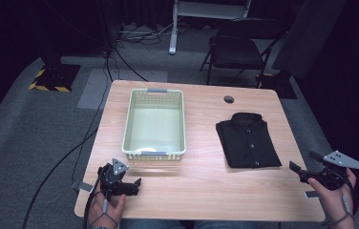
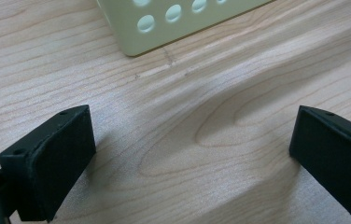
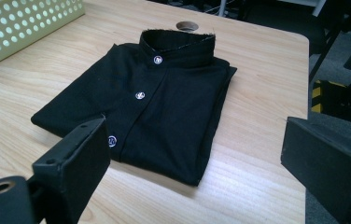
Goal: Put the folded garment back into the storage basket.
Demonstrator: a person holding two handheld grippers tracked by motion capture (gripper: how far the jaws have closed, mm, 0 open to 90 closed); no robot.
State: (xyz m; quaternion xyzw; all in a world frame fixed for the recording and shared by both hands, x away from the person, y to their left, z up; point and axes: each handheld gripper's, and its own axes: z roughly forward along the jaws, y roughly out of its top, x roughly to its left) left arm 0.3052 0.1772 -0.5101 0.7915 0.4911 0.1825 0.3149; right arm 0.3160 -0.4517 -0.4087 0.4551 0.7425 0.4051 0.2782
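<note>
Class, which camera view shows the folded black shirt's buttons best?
The right gripper view: the shirt lies close, its buttons distinct. The high view shows the whole shirt small, with its buttons as faint dots.

On the table (image 1: 196, 181), the basket (image 1: 154, 122) lies left of the folded shirt (image 1: 248, 139); something, perhaps a label, lies inside.

Count on the light wood-grain tabletop (image 1: 201, 181): one pale green perforated plastic basket (image 1: 154, 122), one folded black button-up shirt (image 1: 248, 140). Shirt buttons visible in the right gripper view: three small silvery ones (image 3: 157, 59). Round cable holes in the tabletop: one (image 1: 228, 99). Hand-held grippers: two, left hand-held gripper (image 1: 137, 185) and right hand-held gripper (image 1: 293, 167). Black folding chairs beyond the far edge: one (image 1: 237, 50).
</note>
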